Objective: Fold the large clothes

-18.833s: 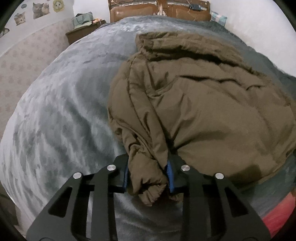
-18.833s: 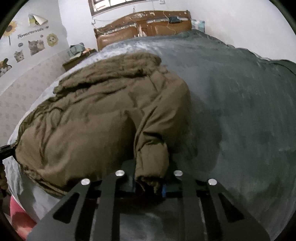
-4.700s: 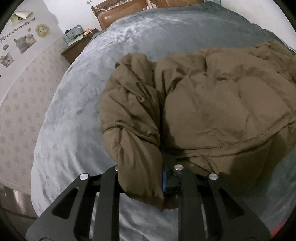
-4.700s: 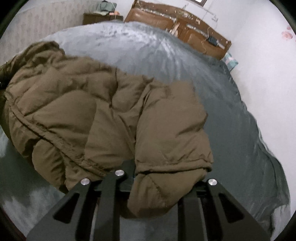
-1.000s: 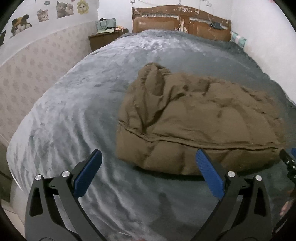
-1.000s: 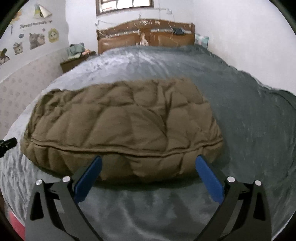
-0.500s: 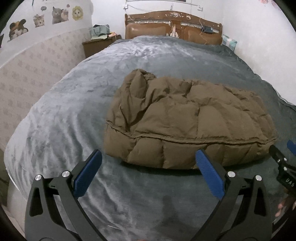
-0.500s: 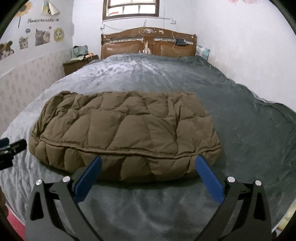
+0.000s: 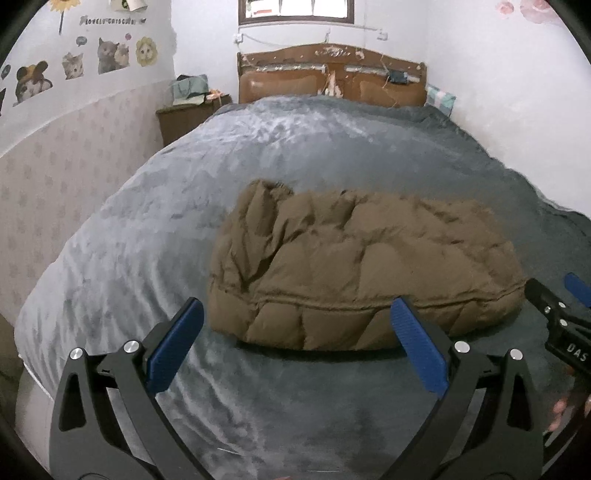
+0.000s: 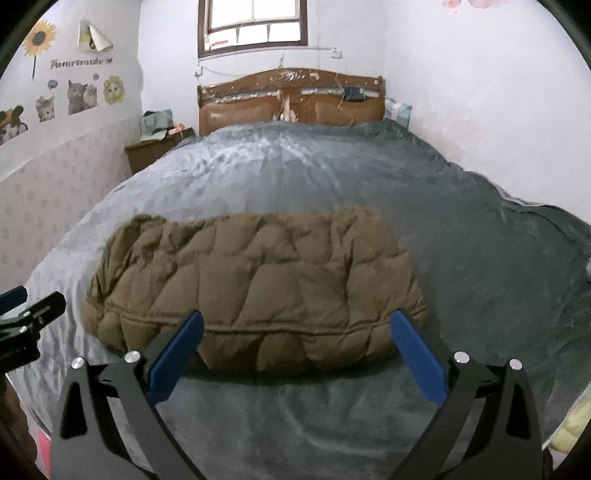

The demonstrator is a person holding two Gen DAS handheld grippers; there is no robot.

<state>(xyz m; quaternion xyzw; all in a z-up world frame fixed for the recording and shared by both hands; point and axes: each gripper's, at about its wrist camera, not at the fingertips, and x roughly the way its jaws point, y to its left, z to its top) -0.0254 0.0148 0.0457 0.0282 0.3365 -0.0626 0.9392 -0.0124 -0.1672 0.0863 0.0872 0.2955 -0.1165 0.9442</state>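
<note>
Left wrist view first: nearest to us the left gripper (image 9: 295,347) stands with its blue-padded fingers (image 9: 175,349) spread wide and nothing between them, hovering over the grey blanket (image 9: 122,266) at the foot of the bed. At the right edge of that view we see the black tip of the right gripper (image 9: 561,310), level with ours and just beside the jacket's right end. From the right wrist camera, the right gripper (image 10: 295,350) is likewise spread wide and empty, and the left gripper's tip shows at the left edge.

Just beyond both grippers lies the brown jacket (image 9: 354,269), a puffy quilted garment folded into a compact, rounded bundle. It lies crosswise on the near half of the bed, not touched by either gripper. A stitched seam runs along its near edge, with puffed panels bulging below it. Its top is creased in a diamond pattern, and the left end rises in a small crumpled peak. No sleeve hangs loose that we can see.

Past the jacket the blanket runs bare up to the wooden headboard (image 9: 332,79) with padded brown panels. Left of the headboard a dark nightstand (image 9: 188,118) carries a heap of greenish items. A window (image 10: 255,26) sits high on the far wall, and cat stickers (image 9: 110,55) dot the left wall.
</note>
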